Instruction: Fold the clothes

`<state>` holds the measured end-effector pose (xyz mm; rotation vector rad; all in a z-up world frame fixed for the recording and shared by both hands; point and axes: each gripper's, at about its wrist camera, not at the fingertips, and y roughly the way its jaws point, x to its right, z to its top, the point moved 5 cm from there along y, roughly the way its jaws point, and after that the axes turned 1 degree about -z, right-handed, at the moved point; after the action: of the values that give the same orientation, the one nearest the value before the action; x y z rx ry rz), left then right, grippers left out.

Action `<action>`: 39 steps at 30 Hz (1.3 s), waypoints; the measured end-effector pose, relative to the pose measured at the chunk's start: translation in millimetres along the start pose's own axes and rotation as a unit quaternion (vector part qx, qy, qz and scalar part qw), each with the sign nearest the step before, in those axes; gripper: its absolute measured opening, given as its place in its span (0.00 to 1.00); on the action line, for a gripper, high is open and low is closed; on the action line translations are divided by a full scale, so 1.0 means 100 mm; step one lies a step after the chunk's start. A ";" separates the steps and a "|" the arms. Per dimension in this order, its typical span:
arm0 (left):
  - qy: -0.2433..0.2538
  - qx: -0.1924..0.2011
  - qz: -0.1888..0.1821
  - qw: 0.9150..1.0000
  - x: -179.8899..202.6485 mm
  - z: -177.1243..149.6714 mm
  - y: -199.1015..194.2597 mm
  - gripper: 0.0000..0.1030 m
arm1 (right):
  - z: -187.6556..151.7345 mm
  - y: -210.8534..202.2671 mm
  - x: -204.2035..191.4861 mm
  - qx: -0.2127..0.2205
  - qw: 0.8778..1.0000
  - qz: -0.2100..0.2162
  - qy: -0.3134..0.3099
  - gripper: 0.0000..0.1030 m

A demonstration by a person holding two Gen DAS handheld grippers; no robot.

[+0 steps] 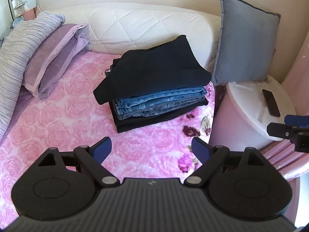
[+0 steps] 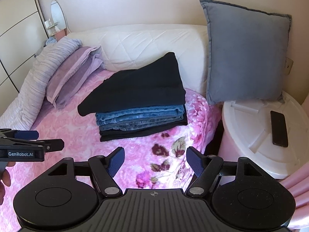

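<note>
A stack of folded clothes sits on the pink rose bedspread [image 1: 58,116]. On top is a black garment [image 1: 154,67] [image 2: 135,85], under it folded blue jeans [image 1: 160,102] [image 2: 139,116], and dark pieces at the bottom. My left gripper [image 1: 150,146] hovers open over the bedspread in front of the stack, with nothing between its blue pads. My right gripper [image 2: 155,154] is also open and empty, just short of the stack near the bed's right edge. Each gripper shows at the edge of the other's view: the right gripper [image 1: 285,129] and the left gripper [image 2: 38,141].
A grey-blue cushion [image 2: 245,54] leans on the wall above a white round lid [image 2: 251,135] with a dark phone [image 2: 279,131] on it. A purple pillow [image 1: 52,61] and a striped blanket [image 1: 17,44] lie at the left. The white padded headboard [image 1: 135,25] stands behind the stack.
</note>
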<state>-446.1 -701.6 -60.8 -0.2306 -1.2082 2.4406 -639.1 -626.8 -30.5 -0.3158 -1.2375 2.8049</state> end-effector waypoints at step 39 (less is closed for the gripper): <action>-0.059 0.005 0.019 0.998 -0.24 -0.11 -0.08 0.98 | 0.12 -0.03 -0.55 0.012 0.998 0.023 -0.056 0.72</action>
<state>-418.4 -700.1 -62.2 -0.1093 -1.2523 2.5239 -587.6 -640.4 -11.5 -0.1921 -1.2304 2.9112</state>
